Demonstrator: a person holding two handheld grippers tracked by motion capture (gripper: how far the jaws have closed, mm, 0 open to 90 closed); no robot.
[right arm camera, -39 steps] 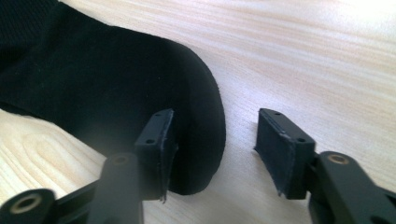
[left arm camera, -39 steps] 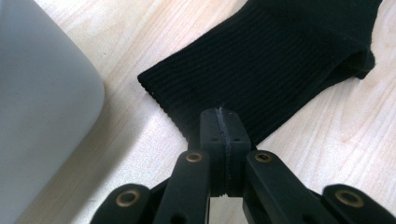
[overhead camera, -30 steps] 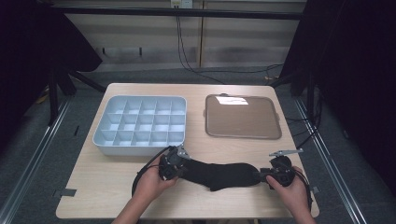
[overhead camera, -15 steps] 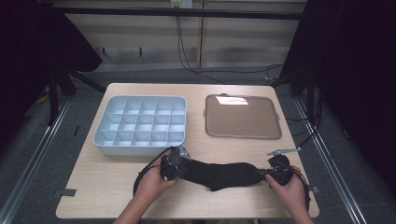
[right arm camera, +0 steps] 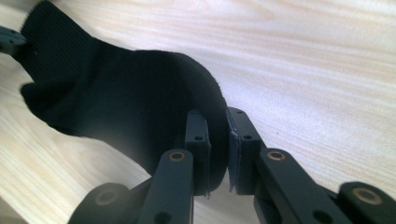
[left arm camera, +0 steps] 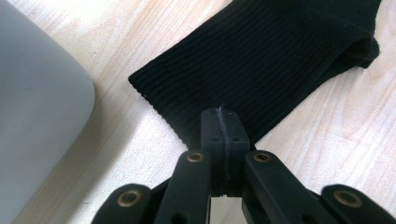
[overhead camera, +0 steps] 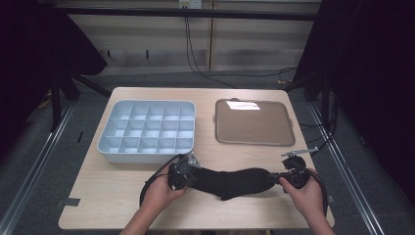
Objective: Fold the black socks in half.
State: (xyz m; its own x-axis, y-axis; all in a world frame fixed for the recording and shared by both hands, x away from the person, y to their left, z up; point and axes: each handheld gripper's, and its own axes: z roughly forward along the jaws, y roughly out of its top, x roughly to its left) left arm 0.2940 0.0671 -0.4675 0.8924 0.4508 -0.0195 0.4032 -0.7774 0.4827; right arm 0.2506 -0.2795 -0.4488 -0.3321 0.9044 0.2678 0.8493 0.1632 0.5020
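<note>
High view: plain black sock (overhead camera: pixel 230 181) (unlabelled).

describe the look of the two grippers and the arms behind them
Both grippers, left and right, are black, with two flat jaws on hinged links set with brass-coloured pivots. A black cable loops from the left one; another trails by the right wrist. The left carries a grey three-cornered plate. The forearms show no sleeves.

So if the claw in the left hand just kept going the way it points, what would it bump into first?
The black ribbed fabric sock that the left claw already pinches at its cuff; beyond that, probably the right claw at the sock's other end.
</note>
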